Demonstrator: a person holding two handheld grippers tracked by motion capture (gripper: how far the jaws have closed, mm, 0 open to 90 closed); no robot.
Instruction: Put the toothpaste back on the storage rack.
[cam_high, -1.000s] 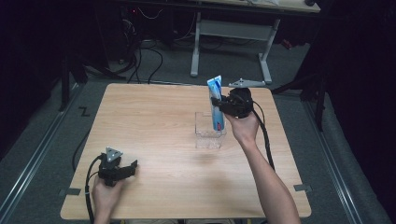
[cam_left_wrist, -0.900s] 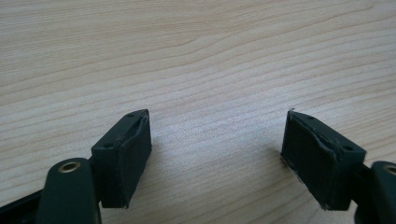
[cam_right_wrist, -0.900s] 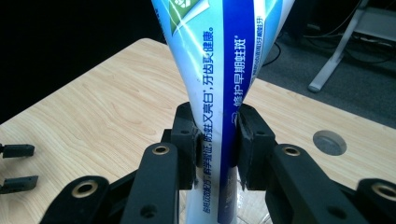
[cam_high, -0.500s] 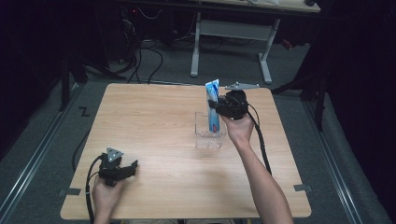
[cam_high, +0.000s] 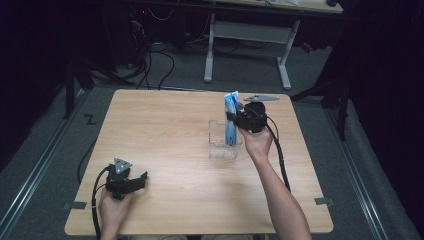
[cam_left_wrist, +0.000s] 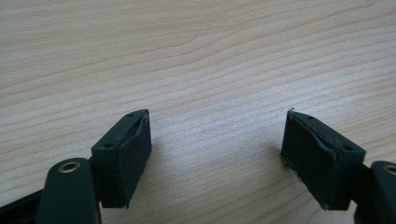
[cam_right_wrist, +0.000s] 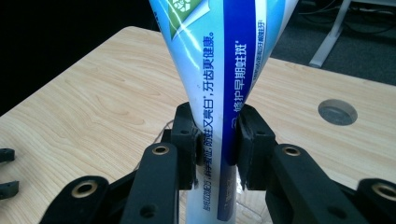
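Note:
A blue and white toothpaste tube (cam_high: 230, 120) stands upright with its lower end inside a clear plastic cup (cam_high: 223, 141) right of the table's middle. My right gripper (cam_high: 235, 118) is shut on the tube about halfway up. In the right gripper view both pads (cam_right_wrist: 189, 140) squeeze the tube (cam_right_wrist: 219, 70), and the cup's rim (cam_right_wrist: 252, 201) shows just below them. My left gripper (cam_high: 141, 180) rests near the table's front left edge, held by a hand. Its jaws (cam_left_wrist: 215, 154) stand wide apart over bare wood with nothing between them.
The light wooden table (cam_high: 165, 130) has a round cable hole (cam_right_wrist: 337, 112) near its far right side. A white desk frame (cam_high: 247, 37) and cables on the floor lie beyond the far edge. Dark floor surrounds the table.
My right gripper has come down with the tube, sinking its lower end deeper into the cup. The left gripper has stayed put.

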